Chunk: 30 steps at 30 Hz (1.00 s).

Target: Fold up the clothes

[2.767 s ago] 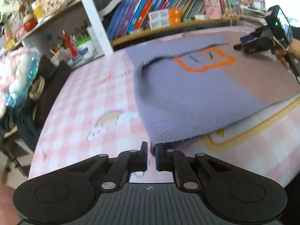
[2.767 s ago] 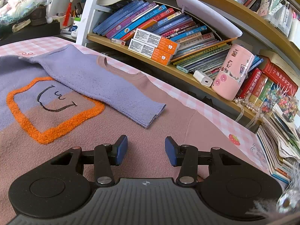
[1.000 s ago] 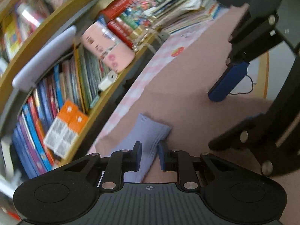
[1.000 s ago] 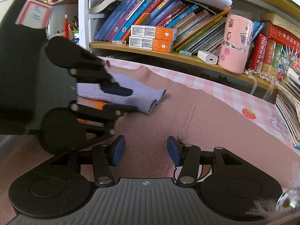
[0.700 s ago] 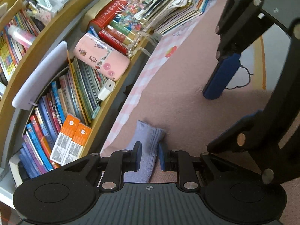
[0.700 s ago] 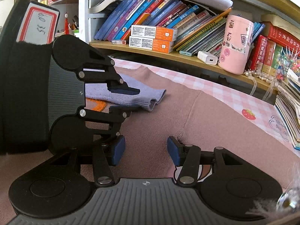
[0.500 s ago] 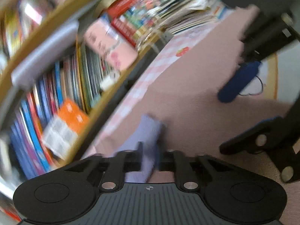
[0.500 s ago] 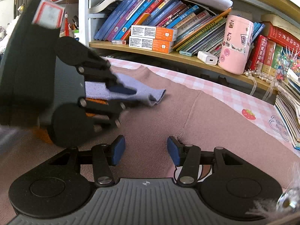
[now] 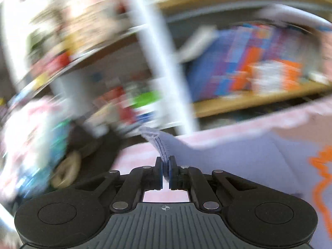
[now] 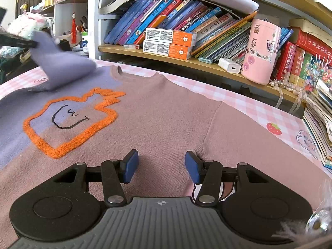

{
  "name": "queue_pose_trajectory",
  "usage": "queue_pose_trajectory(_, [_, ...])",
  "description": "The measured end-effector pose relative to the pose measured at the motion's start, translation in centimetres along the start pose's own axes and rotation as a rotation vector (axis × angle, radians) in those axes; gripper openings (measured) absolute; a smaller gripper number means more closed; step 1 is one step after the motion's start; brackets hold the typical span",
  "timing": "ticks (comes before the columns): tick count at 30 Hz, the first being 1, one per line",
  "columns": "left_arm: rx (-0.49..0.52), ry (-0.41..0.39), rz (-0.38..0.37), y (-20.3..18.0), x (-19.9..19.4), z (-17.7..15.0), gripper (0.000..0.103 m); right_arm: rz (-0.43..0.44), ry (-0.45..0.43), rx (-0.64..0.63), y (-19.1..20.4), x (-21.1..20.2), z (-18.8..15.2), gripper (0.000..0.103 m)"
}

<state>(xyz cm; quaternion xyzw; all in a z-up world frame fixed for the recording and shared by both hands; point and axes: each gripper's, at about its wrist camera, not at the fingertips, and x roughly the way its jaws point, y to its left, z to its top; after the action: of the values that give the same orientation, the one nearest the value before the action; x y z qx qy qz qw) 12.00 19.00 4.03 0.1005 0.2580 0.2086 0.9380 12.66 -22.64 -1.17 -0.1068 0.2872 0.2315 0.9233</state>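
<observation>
Bookshelves (image 10: 186,33) crowd the upper half of the right wrist view, above a table under a pink checked cloth (image 10: 259,108) where the sweater (image 10: 166,120) lies spread, its mauve half filling the centre and its lilac half running off the left edge. A second ago the lilac sleeve (image 10: 60,70) lay folded across the chest with its cuff near the middle; now it is lifted off to the upper left, uncovering the whole orange-outlined motif (image 10: 68,122). The left gripper (image 9: 165,172) has its jaws pressed together on the ribbed cuff (image 9: 157,143), which stands up out of the pinch in a heavily blurred left wrist view. That blur suggests a fast sweep. The right gripper (image 10: 161,166) hangs over the mauve body by the armpit seam, jaws spread and pinching nothing, where it was before. Judging by this, the sleeve fold is being undone or redone, so the sweater is no nearer folded than before.
</observation>
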Motion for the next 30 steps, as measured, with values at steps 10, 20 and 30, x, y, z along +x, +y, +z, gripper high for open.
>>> queue_pose_trajectory(10, [-0.071, 0.08, 0.151, 5.3, 2.3, -2.8, 0.005, 0.004, -0.007, 0.007, 0.0, 0.1, -0.1, 0.049])
queue_pose_trajectory(20, [-0.126, 0.013, 0.254, 7.9, 1.4, -2.5, 0.006, 0.002, -0.009, 0.008, 0.0, 0.1, -0.2, 0.049])
queue_pose_trajectory(30, [-0.177, 0.041, 0.303, 9.2, 0.2, -3.2, 0.013, 0.003, -0.009, 0.007, 0.0, 0.1, -0.3, 0.049])
